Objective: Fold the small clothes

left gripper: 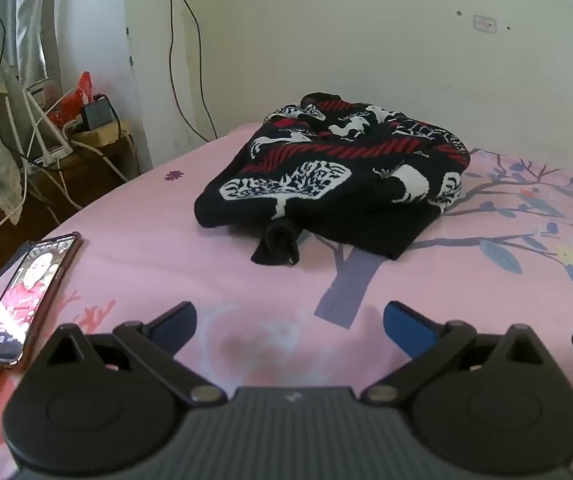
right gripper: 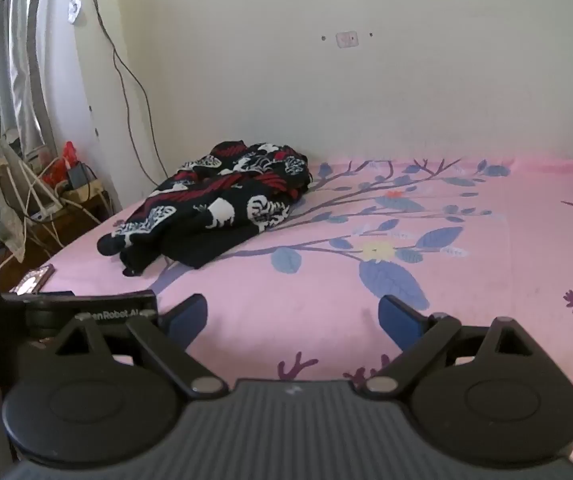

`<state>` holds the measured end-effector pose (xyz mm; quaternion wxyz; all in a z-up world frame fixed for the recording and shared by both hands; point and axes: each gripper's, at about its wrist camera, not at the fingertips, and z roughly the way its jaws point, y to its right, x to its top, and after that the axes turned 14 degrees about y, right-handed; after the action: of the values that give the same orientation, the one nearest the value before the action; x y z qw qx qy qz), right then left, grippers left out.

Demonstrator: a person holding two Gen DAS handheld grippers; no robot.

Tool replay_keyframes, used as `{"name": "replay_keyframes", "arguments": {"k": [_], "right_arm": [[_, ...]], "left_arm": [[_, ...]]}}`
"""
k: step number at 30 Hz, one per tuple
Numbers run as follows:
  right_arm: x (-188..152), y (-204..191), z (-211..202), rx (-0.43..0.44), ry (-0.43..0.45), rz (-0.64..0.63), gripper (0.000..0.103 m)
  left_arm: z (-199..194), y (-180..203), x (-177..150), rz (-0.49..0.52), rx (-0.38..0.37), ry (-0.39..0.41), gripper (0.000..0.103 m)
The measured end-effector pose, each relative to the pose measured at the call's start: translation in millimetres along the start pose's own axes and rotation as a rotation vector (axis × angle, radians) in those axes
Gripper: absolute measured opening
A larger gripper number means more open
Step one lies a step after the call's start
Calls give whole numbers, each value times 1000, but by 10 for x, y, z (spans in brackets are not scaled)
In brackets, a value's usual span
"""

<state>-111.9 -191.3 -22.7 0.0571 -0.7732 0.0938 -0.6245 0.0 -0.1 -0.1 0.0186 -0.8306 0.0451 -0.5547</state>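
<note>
Black patterned sweater (left gripper: 338, 172) crumpled on pink bedsheet (left gripper: 166, 248), phone (left gripper: 26, 300) nearby

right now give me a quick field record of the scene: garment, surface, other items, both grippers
garment: black, red and white patterned sweater, crumpled in a heap, not folded
surface: pink bedsheet with a tree and leaf print
phone: phone lit, lying at the bed's left edge, cable plugged in
left gripper: left gripper open, empty, short of the sweater
right gripper: right gripper open, empty, farther from the sweater
background: wall behind the bed
</note>
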Motion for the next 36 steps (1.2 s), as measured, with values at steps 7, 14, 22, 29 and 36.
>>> {"name": "replay_keyframes", "arguments": {"k": [7,14,22,29,36], "right_arm": [[253,-108,360,41,-45,-240,87],[68,-71,597,91,-121,-195,87],[95,49,546,109,-114,-115,87],[111,77,568,109,-121,-104,87],[95,81,570,104,-117,-103,87]], "left_arm": [[9,34,-10,-11,-15,-3,103],[-18,-20,11,-40,-21,19,103],[-17,0,7,-33,-11,25,103],[-51,13,8,-18,-40,38,103],[-56,17,4,-19,-57,40,103]]}}
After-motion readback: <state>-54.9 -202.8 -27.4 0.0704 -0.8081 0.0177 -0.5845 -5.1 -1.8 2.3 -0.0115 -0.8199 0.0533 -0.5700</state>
